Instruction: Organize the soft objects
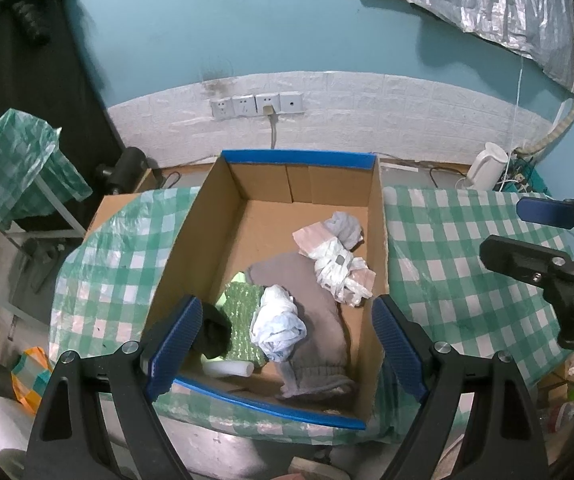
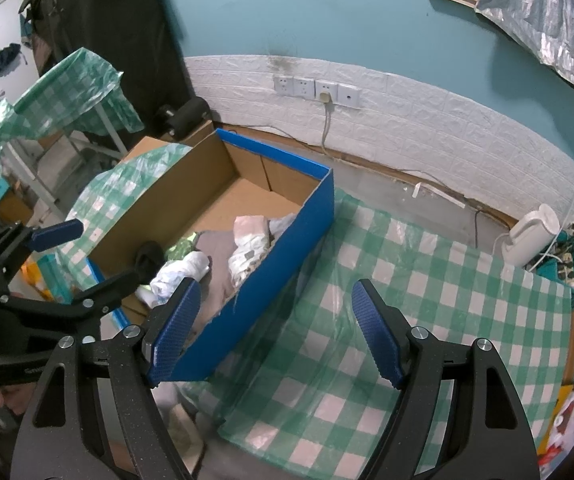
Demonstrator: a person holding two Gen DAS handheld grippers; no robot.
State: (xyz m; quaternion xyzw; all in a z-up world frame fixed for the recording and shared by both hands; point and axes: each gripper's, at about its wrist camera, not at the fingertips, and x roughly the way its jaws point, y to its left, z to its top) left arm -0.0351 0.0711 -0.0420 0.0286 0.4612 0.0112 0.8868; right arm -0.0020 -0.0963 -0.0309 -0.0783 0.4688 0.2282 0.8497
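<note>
An open cardboard box [image 1: 191, 248] with blue-taped rims stands on a green checked tablecloth [image 1: 447, 264]. Inside lie soft things: a grey garment [image 1: 319, 312], a crumpled white-blue cloth [image 1: 279, 326], a green knitted piece [image 1: 241, 312], a black sock [image 1: 215, 332], a white-and-pink bundle [image 1: 339, 268] and a pale grey cloth [image 1: 345, 226]. My left gripper [image 1: 287, 344] hangs open above the box's near end, holding nothing. My right gripper [image 2: 277, 328] stands open over the tablecloth [image 2: 407, 280] beside the box's blue right wall [image 2: 287, 264], empty too.
A white kettle [image 2: 531, 234] and tangled cables sit at the table's far right. Wall sockets [image 1: 257, 105] with a plugged cord are behind the box. A second covered stand [image 1: 15, 160] is at the left. A white cylinder [image 1: 229, 368] lies in the box's near corner.
</note>
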